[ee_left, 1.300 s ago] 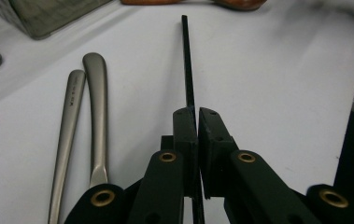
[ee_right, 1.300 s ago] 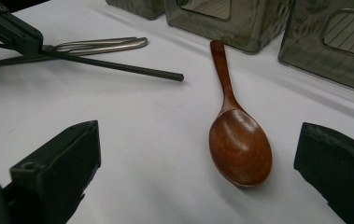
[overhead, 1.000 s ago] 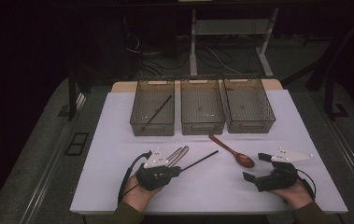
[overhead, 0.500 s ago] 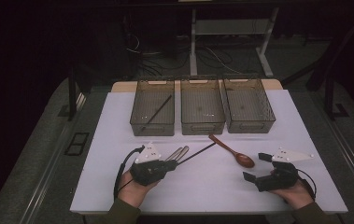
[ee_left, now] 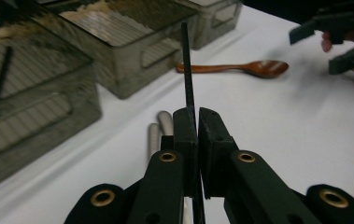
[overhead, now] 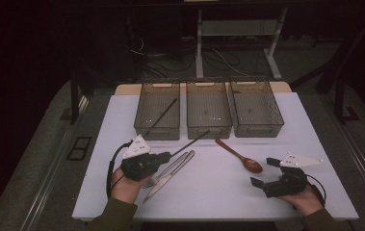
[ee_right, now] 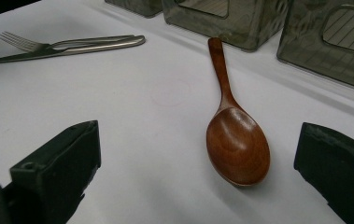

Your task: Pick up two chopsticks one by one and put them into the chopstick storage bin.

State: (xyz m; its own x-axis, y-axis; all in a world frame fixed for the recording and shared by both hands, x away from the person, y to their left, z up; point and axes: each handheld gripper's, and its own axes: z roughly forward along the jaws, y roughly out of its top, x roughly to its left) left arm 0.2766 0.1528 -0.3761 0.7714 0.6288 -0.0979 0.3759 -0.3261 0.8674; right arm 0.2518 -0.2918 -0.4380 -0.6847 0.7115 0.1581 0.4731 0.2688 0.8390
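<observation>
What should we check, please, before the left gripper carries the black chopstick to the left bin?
1. Left gripper clamped on black chopstick: ok.
2. Chopstick lifted off the table: cannot tell.
3. Left bin open-topped, one chopstick already inside: ok.
4. Fork and knife lie apart from the held chopstick: ok.
5. Right gripper open, back from the wooden spoon: ok.

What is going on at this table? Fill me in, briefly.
A person is sorting cutlery into three bins. The left gripper is shut on a black chopstick, which points toward the middle bin; another chopstick already lies in the left bin. The right gripper rests open near the wooden spoon, not touching it. A fork and knife lie on the white table by the left hand.
</observation>
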